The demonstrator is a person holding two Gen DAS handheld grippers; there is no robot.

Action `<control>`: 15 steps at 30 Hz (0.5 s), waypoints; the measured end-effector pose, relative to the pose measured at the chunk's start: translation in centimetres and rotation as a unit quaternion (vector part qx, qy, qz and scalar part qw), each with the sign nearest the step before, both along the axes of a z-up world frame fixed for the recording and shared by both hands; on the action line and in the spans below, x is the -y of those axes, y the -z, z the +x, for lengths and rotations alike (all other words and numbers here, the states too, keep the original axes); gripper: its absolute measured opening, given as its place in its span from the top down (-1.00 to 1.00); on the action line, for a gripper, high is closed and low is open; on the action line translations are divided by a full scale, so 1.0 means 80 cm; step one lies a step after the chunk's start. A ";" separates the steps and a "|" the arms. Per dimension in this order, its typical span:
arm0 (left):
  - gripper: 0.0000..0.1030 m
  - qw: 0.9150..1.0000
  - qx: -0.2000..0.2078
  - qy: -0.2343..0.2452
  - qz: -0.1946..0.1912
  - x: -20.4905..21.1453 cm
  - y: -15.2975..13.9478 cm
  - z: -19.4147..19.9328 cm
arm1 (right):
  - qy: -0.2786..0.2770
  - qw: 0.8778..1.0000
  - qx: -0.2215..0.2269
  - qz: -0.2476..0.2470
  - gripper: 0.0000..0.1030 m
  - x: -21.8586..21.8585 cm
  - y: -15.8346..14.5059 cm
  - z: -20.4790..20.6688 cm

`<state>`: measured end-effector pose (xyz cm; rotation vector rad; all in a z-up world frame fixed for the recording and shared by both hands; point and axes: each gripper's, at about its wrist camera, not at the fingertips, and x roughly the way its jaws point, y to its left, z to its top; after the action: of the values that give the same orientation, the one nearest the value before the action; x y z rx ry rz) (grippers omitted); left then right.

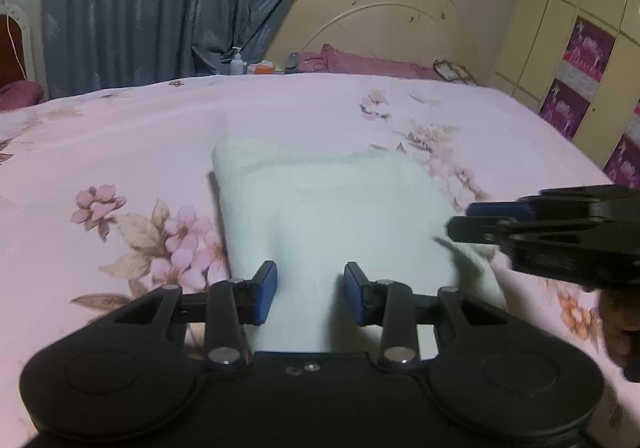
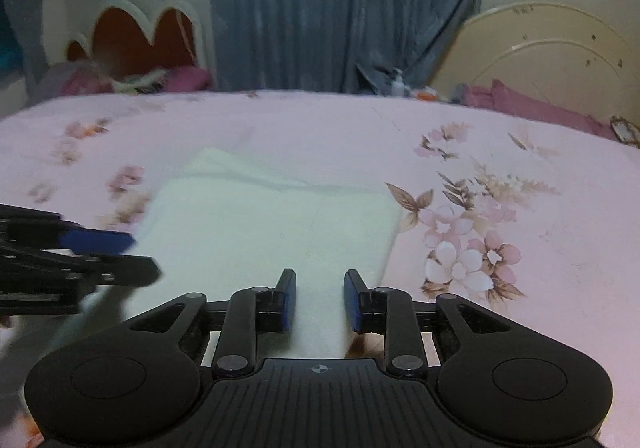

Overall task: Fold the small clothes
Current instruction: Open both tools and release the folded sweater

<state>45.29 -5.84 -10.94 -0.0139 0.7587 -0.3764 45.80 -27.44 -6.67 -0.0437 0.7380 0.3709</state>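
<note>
A folded white garment [image 1: 332, 216] lies flat on the floral pink bedspread [image 1: 120, 136], its long axis running from the near edge away toward the headboard [image 1: 384, 20]. The left claw [image 1: 310, 296] and right claw [image 2: 320, 300] hover above its near end, each partly open and gripping nothing.

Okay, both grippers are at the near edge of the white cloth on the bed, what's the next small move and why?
Probably ease both back from the white cloth. It already lies folded flat on the floral bedsheet, and the left gripper and right gripper have jaws parted, pinching nothing.
</note>
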 end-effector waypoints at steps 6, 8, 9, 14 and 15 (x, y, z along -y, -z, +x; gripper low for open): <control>0.32 1.000 -0.001 -0.014 0.014 0.006 -0.004 -0.021 | -0.045 0.999 -0.010 0.010 0.48 -0.007 0.002 -0.054; 0.32 1.000 -0.002 -0.016 0.017 0.004 -0.006 -0.028 | -0.054 0.998 -0.017 0.008 0.48 -0.011 0.005 -0.063; 0.32 1.000 -0.003 -0.018 0.021 0.004 -0.006 -0.034 | -0.058 0.998 -0.022 0.007 0.48 -0.013 0.008 -0.066; 0.32 0.999 -0.008 -0.029 0.021 -0.002 -0.008 -0.070 | -0.075 0.997 -0.032 0.004 0.48 -0.018 0.015 -0.085; 0.32 0.999 -0.014 -0.034 0.021 -0.005 -0.005 -0.079 | -0.080 0.996 -0.035 -0.002 0.48 -0.019 0.019 -0.088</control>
<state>38.94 -5.42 -10.54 -0.0062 0.7922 -0.2964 38.74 -25.94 -8.19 -0.0937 0.8068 0.5268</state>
